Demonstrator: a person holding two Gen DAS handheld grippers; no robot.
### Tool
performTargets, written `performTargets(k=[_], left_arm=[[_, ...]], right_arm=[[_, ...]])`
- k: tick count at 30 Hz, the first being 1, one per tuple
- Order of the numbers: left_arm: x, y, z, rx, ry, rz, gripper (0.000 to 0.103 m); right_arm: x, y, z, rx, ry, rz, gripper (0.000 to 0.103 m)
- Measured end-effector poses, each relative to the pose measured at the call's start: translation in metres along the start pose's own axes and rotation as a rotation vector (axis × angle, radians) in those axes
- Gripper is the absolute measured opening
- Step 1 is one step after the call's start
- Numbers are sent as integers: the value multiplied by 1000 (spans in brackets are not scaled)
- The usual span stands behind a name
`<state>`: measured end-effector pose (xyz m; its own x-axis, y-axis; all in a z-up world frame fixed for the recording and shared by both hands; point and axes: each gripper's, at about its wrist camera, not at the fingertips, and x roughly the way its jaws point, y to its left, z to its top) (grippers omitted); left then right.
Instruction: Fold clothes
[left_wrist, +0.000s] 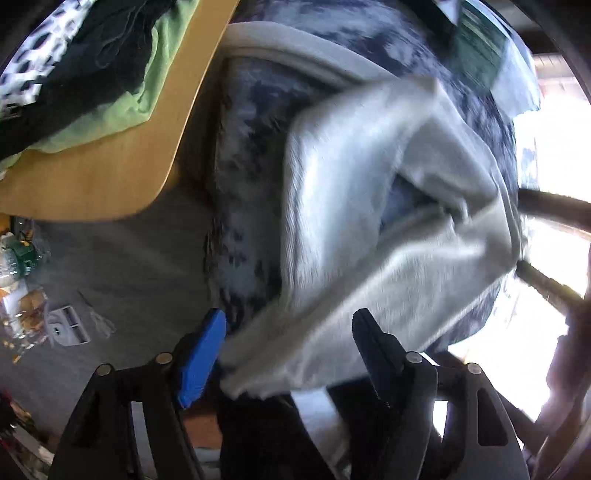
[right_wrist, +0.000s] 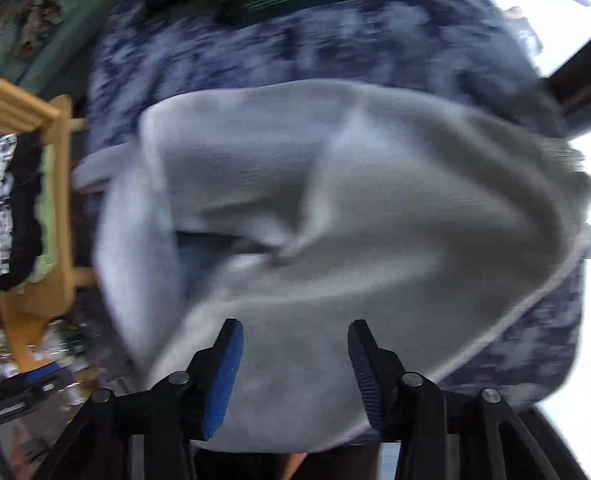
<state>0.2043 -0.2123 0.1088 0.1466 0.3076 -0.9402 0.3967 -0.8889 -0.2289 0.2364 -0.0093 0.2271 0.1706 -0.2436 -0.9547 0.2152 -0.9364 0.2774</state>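
Where crumpled, soft grey fleece garment (right_wrist: 332, 206).

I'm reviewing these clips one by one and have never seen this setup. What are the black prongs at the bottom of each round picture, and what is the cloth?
Each picture comes from a fisheye camera on a hand-held gripper, looking along its two fingers. The left gripper and right gripper both stand open, gripping nothing. Below them lies a grey garment, crumpled, on a blue-and-white mottled cloth. In the left view, a wooden surface carries green and dark clothes. Both pictures are motion-blurred.
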Motion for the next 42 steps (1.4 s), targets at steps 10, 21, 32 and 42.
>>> performTargets(k=[10,21,32,42], left_arm=[[74,3,26,-127,86,-74,73],[84,26,-21,-297,144,-149,73],[74,38,-34,-349,56,-199,73],[25,39,-39,-269,-167,-217,73]], right_arm=[[131,96,25,-127,174,177,52],[176,122,20,-132,220,147,40],[193,164,23,-254,241,2,26],[148,223,26,-202,194,304,3]])
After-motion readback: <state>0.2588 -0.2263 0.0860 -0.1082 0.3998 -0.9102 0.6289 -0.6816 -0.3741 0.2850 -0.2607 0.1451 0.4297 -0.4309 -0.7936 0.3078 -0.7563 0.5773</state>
